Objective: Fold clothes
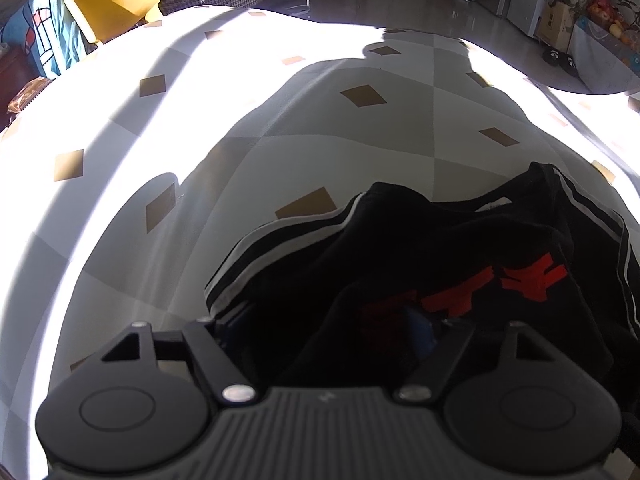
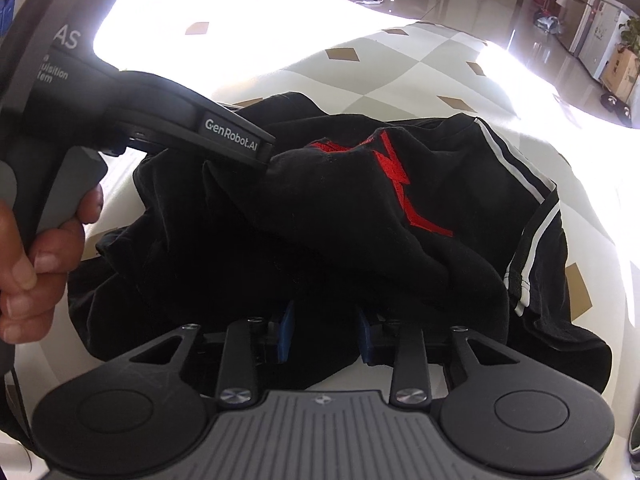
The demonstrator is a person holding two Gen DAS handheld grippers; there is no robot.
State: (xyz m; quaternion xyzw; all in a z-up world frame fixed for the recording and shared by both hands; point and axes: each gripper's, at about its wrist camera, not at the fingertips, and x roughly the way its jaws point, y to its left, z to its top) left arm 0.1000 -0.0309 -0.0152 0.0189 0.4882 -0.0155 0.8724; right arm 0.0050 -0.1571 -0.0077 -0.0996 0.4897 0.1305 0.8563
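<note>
I see the surface (image 1: 360,160) spread out ahead of my tools, covered in a pale grey-and-white check with small tan diamonds, half in hard sunlight and half in shadow. Just ahead of both tools, 1 crumpled black garment (image 2: 320,220) lies directly on it, with red lettering and white-striped edges.
</note>
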